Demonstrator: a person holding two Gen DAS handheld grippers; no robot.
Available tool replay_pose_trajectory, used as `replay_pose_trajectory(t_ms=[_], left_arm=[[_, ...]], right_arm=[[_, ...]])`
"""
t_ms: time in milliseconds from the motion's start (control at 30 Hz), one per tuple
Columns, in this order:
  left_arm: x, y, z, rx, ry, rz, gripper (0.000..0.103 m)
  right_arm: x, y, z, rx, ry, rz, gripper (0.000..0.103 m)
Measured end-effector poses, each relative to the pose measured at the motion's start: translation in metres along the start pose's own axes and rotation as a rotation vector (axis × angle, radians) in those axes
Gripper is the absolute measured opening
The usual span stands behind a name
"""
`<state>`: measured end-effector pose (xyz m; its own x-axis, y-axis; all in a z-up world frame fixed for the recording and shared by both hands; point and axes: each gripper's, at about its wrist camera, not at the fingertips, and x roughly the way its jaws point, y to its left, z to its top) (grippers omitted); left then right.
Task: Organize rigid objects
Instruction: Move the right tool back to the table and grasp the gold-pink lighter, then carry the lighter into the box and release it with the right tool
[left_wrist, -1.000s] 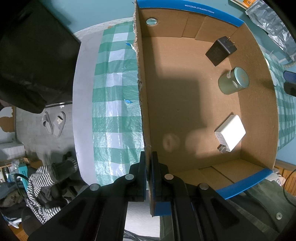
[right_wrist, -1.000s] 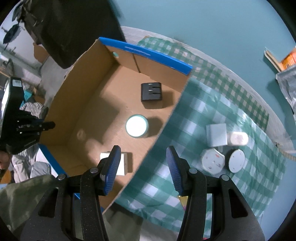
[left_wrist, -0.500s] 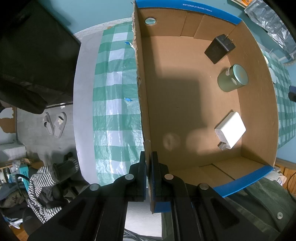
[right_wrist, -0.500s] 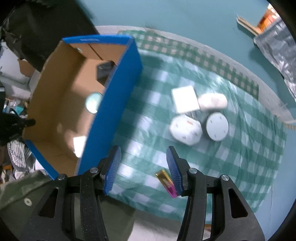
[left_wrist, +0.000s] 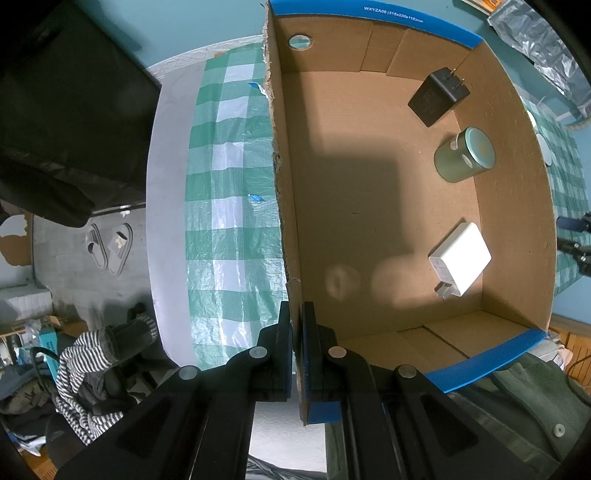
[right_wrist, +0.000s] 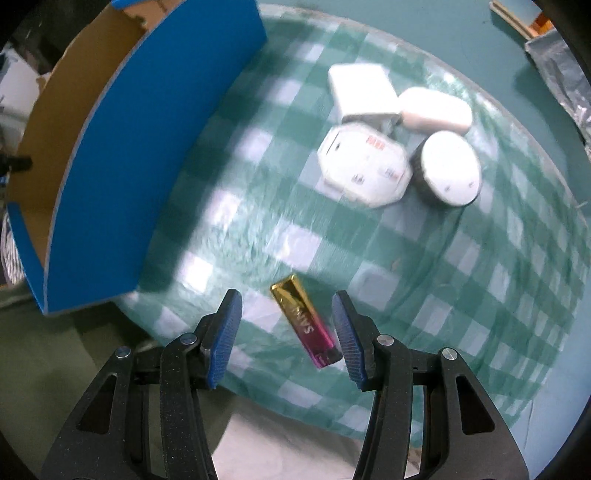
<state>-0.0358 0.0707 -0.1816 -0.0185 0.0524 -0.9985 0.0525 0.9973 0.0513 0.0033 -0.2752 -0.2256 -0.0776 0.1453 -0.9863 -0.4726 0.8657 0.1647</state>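
Change since earlier: the right gripper (right_wrist: 287, 334) had been carried off the cardboard box (left_wrist: 384, 206) and brought over the green checked cloth (right_wrist: 461, 280); the left gripper (left_wrist: 296, 350) had been kept in place.
Left gripper: its jaws were pressed together on the box's near left wall, one finger outside and one inside.
Box contents, left wrist view only: a black plug adapter (left_wrist: 439, 96) was seen at the far right corner, a green round tin (left_wrist: 464, 154) just nearer, and a white charger (left_wrist: 460, 254) nearer again, all along the right wall and apart from one another.
Right gripper: its jaws were held wide apart, with nothing gripped.
Gold-and-pink stick (right_wrist: 306, 320): it lay on the cloth between the spread fingers, closer to the right finger; contact could not be judged.
Right wrist view only: a white square block (right_wrist: 362, 92), a white oval case (right_wrist: 436, 112), a white octagonal piece (right_wrist: 364, 168) and a round white-topped disc (right_wrist: 448, 168) were clustered farther off on the cloth, close against each other; motion blur was present.
Box in right wrist view: its blue outer wall (right_wrist: 147, 147) was seen to the left.
Surface: a round table (left_wrist: 166, 177) was covered by the cloth.
Room: slippers (left_wrist: 110, 247) and striped fabric (left_wrist: 85, 373) lay on the floor at left.
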Motion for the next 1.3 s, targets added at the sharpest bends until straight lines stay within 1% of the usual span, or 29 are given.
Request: replay_pose_trajectory(t_ms=[67, 200, 367, 400, 467, 500, 533, 567, 600, 733, 767, 933, 1167, 1300], left_arm=[[0.000, 0.000, 0.000, -0.002, 0.000, -0.001, 0.004], [0.000, 0.000, 0.000, -0.003, 0.001, -0.003, 0.004], [-0.001, 0.001, 0.001, -0.001, 0.006, -0.001, 0.004], [-0.001, 0.001, 0.001, -0.001, 0.006, -0.001, 0.004], [-0.001, 0.000, 0.001, -0.002, 0.006, -0.001, 0.004], [-0.001, 0.001, 0.001, -0.003, 0.006, -0.001, 0.004], [-0.001, 0.000, 0.001, -0.003, 0.007, -0.001, 0.004], [-0.001, 0.000, 0.001, -0.002, 0.006, -0.001, 0.004], [-0.001, 0.000, 0.001, -0.001, 0.006, -0.001, 0.004], [-0.001, 0.001, 0.001, -0.003, 0.006, -0.001, 0.004], [-0.001, 0.001, 0.001, -0.004, 0.006, -0.002, 0.004], [-0.001, 0.001, 0.000, -0.005, 0.006, -0.002, 0.004], [-0.001, 0.001, 0.000, -0.004, 0.006, -0.002, 0.004], [-0.001, 0.001, 0.000, -0.004, 0.006, -0.002, 0.004]], right_arm=[[0.010, -0.001, -0.004, -0.008, 0.022, -0.002, 0.051], [0.027, 0.000, -0.011, -0.038, 0.064, -0.044, 0.051], [0.043, 0.001, -0.017, -0.049, 0.093, -0.065, 0.050], [0.045, 0.000, -0.017, -0.047, 0.095, -0.069, 0.044], [0.048, 0.000, -0.018, -0.040, 0.097, -0.067, 0.040], [0.047, 0.000, -0.018, -0.035, 0.092, -0.069, 0.033], [0.050, 0.001, -0.013, -0.031, 0.090, -0.067, 0.031], [0.050, 0.000, -0.013, -0.022, 0.087, -0.059, 0.025], [0.050, -0.001, -0.012, -0.011, 0.087, -0.050, 0.023], [0.051, -0.006, -0.009, 0.085, 0.086, -0.012, 0.022], [0.048, -0.009, -0.001, 0.107, 0.087, -0.005, 0.022], [0.049, -0.025, 0.002, 0.246, 0.095, 0.033, 0.022], [0.051, -0.029, 0.007, 0.295, 0.101, 0.016, 0.022], [0.056, -0.025, 0.014, 0.318, 0.099, 0.005, 0.022]])
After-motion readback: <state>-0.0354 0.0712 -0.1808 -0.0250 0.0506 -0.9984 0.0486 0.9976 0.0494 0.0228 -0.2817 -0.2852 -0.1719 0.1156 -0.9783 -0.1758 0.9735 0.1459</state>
